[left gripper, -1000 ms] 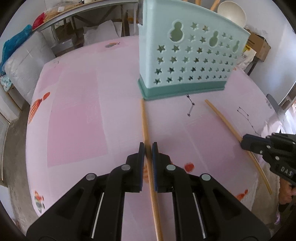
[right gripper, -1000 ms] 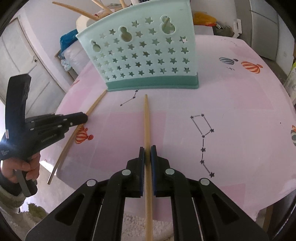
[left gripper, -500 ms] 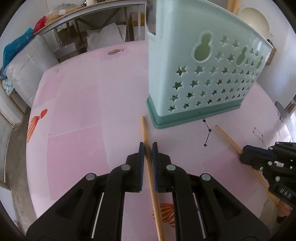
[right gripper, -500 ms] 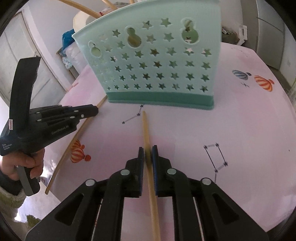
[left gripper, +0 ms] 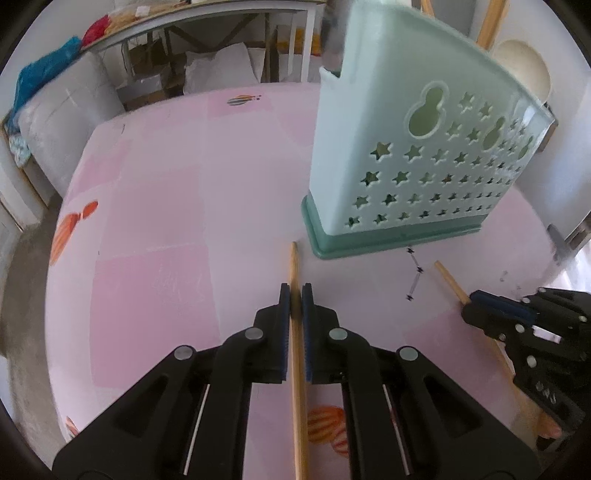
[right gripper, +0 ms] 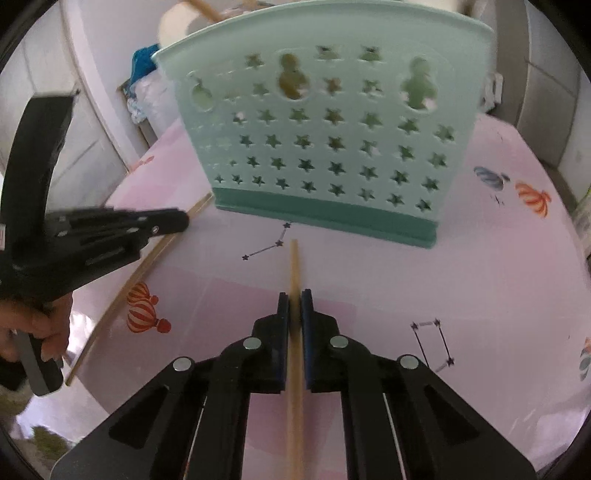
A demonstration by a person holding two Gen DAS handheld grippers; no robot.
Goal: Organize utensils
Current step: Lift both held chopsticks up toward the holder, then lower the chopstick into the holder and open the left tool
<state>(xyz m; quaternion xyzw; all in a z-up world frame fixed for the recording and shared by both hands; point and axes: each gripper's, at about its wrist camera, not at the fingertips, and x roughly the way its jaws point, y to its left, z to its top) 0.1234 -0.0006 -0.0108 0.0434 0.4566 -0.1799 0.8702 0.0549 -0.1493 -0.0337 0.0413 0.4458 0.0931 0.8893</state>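
Observation:
A mint-green utensil holder (left gripper: 424, 155) with star cut-outs stands on the pink table; it also shows in the right wrist view (right gripper: 332, 147). My left gripper (left gripper: 295, 295) is shut on a wooden chopstick (left gripper: 294, 266) whose tip points at the holder's base. My right gripper (right gripper: 294, 301) is shut on a second wooden chopstick (right gripper: 294, 266), also aimed at the holder. Each gripper shows in the other's view: the right one (left gripper: 476, 301) at right, the left one (right gripper: 181, 221) at left. Wooden utensils (left gripper: 487, 22) stick out of the holder's top.
The pink tablecloth (left gripper: 166, 221) has balloon and constellation prints. The table's edge runs close behind both grippers. Beyond the table are pillows (left gripper: 66, 118), a bench and a white door (right gripper: 85, 147).
Both grippers have moved closer to the holder with their chopsticks, which are lifted off the table; the holder looms larger in both views.

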